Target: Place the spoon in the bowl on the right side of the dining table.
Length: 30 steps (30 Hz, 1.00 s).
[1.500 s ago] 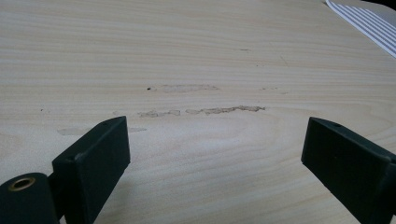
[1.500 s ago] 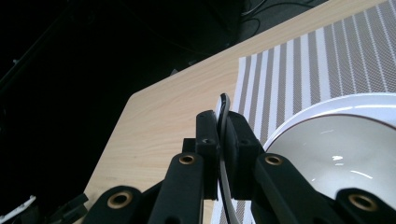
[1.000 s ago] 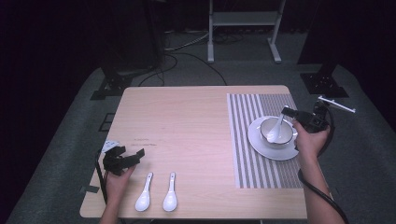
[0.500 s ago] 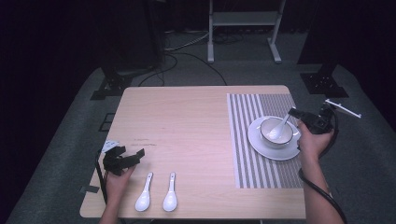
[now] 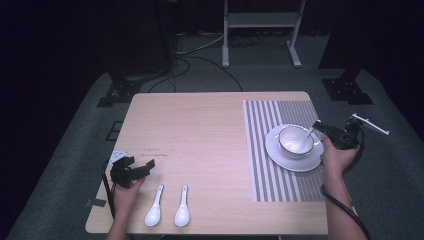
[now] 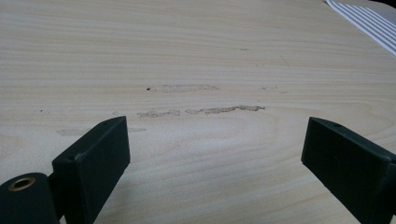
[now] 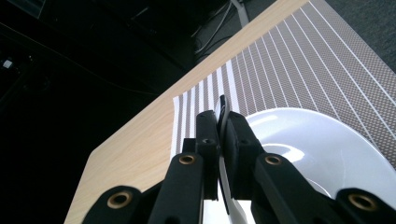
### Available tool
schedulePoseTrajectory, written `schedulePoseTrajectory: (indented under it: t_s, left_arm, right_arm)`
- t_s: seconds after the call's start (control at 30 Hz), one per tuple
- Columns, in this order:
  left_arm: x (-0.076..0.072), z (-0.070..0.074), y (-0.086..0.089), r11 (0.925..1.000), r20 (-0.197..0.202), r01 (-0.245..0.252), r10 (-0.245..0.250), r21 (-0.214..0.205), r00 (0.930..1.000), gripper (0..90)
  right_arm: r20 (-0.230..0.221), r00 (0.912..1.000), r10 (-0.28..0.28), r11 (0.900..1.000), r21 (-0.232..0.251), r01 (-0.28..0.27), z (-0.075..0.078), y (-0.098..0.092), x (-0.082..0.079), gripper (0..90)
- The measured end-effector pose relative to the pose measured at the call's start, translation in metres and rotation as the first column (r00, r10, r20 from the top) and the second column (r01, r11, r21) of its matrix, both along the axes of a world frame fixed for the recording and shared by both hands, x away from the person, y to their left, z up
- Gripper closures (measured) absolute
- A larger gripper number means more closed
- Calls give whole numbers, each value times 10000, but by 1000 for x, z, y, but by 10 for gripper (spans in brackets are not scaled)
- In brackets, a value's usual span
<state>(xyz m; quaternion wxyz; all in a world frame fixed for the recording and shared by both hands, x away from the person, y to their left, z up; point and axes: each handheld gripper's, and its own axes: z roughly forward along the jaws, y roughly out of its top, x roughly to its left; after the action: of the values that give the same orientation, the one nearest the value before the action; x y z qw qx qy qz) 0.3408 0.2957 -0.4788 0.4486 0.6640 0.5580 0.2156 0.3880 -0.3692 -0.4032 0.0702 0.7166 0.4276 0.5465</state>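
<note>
my right gripper: clamped on one spoon in the bowl | my left gripper: spread, empty | table: two spoons | one plate, one placemat

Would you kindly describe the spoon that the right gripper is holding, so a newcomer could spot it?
Find the striped placemat. On it a white plate carries a bowl. The spoon rests inside that bowl, its handle pinched by the right gripper, unlike two spoons lying loose.
</note>
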Motion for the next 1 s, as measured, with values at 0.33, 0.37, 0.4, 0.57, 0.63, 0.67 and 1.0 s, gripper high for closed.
schedulePoseTrajectory:
  t_s: [0.33, 0.37, 0.4, 0.57, 0.63, 0.67, 1.0]
  left_arm:
    - [0, 0, 0, 10000, -3, 0, 0, 8, 10000, 67]
    - [0, 0, 0, 10000, -4, 0, 0, 11, 10000, 66]
    - [0, 0, 0, 10000, -3, 4, -4, 13, 10000, 66]
    - [0, 0, 0, 10000, -10, 5, -5, 27, 10000, 66]
    - [0, 0, 0, 10000, -3, 4, -4, 25, 10000, 66]
    - [0, 0, 0, 10000, -5, 3, -3, 22, 10000, 66]
    - [0, 0, 0, 10000, 0, 1, -1, 31, 10000, 66]
  right_arm:
    - [-149, 9999, -5, 10000, 96, 6, -14, -2, -2, 847]
    - [-175, 9998, 2, 9999, 145, 0, -15, -3, -2, 847]
    - [-183, 9998, -3, 9999, 157, 6, -16, -3, -2, 847]
    - [-227, 9997, 56, 10000, 25, -56, -19, -4, -2, 840]
    - [-212, 9997, 81, 10000, 57, -79, -20, -5, -3, 840]
    - [-220, 9997, 82, 10000, 58, -80, -20, -5, -3, 840]
    - [-281, 9995, 177, 9998, 66, -175, -23, -12, -3, 787]
